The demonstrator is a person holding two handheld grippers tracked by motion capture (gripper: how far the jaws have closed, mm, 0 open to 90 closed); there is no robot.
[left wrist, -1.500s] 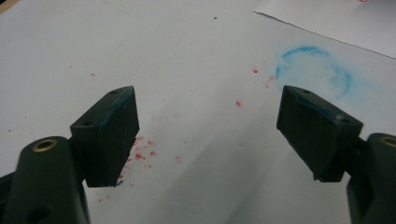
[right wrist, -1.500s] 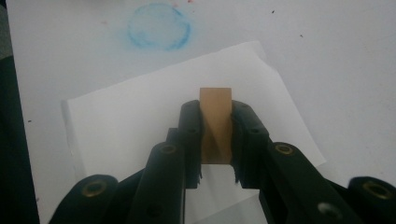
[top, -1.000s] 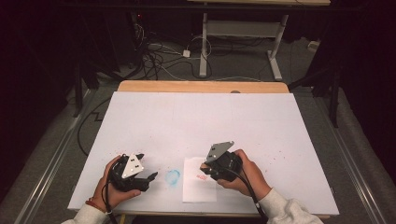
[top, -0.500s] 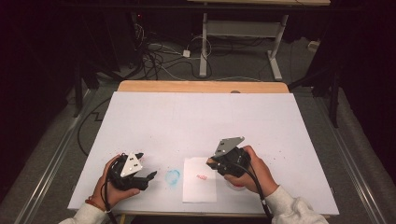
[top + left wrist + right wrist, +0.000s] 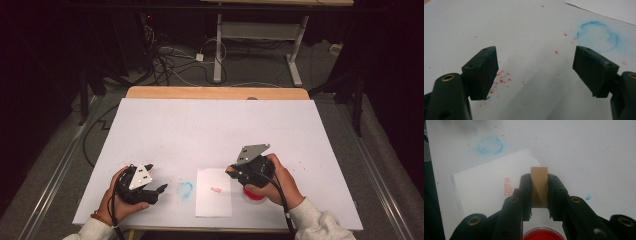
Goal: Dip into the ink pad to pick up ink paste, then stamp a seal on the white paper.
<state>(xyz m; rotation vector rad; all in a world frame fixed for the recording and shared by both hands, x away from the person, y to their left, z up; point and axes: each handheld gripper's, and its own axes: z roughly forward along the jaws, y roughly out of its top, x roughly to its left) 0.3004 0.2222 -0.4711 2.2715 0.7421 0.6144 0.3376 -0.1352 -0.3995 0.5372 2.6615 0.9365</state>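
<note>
The right gripper [image 5: 539, 195] is clamped on a wooden stamp block [image 5: 539, 185], jaws narrow, pads pressed against its two side faces. The block's long axis runs along the jaws, its free end pointing away from the hand. It hangs above the white paper sheet [image 5: 481, 187] (red imprint [image 5: 508, 186] just beside) and the red ink pad [image 5: 542, 234]. The left gripper [image 5: 536, 72] rests wide, holding nothing, over the white table [image 5: 524, 27].

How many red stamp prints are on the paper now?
1. A single red print sits near the middle of the paper, just left of the stamp in the right gripper.
</note>
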